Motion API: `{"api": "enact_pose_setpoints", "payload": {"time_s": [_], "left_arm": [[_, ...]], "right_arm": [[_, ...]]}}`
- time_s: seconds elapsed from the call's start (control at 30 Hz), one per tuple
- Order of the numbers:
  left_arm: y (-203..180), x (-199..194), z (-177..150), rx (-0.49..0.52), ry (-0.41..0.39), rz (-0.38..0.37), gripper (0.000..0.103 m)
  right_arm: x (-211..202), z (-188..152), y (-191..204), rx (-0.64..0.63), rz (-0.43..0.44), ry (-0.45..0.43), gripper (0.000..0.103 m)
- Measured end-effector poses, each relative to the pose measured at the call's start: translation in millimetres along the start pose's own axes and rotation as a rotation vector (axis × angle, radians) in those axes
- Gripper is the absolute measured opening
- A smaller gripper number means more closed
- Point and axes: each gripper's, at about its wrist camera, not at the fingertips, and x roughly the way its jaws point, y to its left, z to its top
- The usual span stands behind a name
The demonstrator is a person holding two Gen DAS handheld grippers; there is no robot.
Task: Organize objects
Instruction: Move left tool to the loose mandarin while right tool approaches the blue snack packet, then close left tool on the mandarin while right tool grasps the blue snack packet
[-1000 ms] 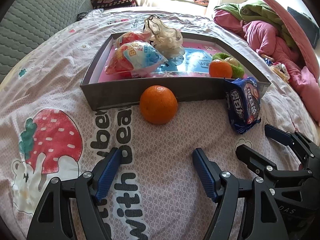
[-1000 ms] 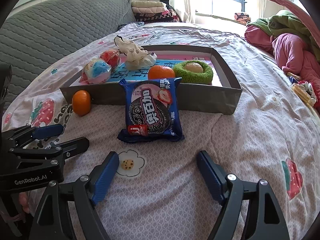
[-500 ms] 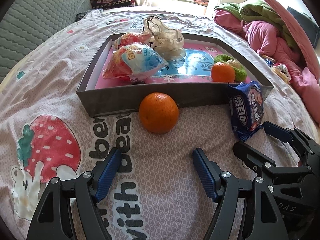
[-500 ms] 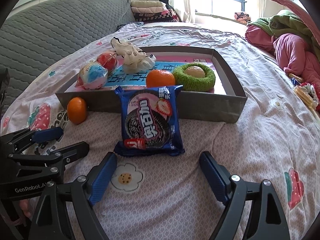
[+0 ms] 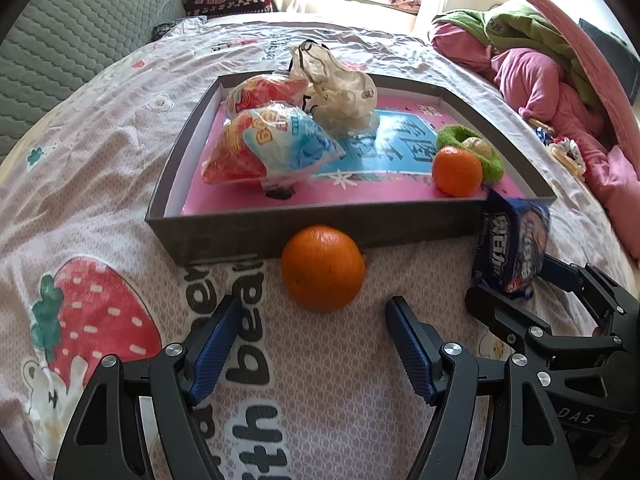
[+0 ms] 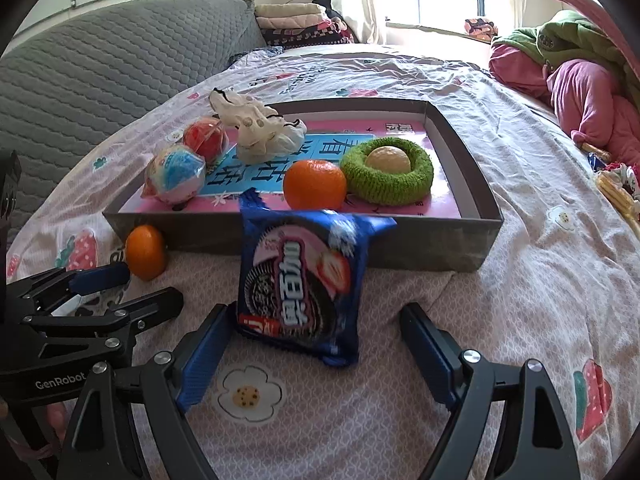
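An orange [image 5: 323,267] lies on the bedsheet against the front wall of a grey box [image 5: 224,236]. My left gripper [image 5: 314,312] is open just short of it, one finger on each side. A blue biscuit packet [image 6: 298,280] leans on the box's front wall [image 6: 420,244]. My right gripper [image 6: 316,320] is open with the packet's near end between its fingers, pads apart from it. Inside the box lie two snack bags [image 5: 272,152], a crumpled plastic bag [image 5: 340,88], a second orange [image 6: 315,184] and a green knitted ring [image 6: 388,170].
Pink and green clothes [image 6: 580,80] are heaped at the right. A grey quilted cushion [image 6: 100,64] stands at the left and folded blankets [image 6: 296,20] at the back. Each gripper shows in the other's view: the right gripper [image 5: 540,312], the left gripper [image 6: 100,292].
Both grippers have moved forward. The orange now sits close to my left fingertips, and the packet's near end has come between my right fingers, which stand a little wider.
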Motion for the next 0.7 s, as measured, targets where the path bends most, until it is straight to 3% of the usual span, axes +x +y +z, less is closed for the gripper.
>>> {"api": "enact_pose_setpoints", "payload": {"time_s": [0.7], "left_arm": [[4.3, 8.9, 18.9, -0.022, -0.013, 0.016, 0.076]], "right_arm": [[8.8, 18.3, -7.3, 0.061, -0.013, -0.015, 0.086]]}}
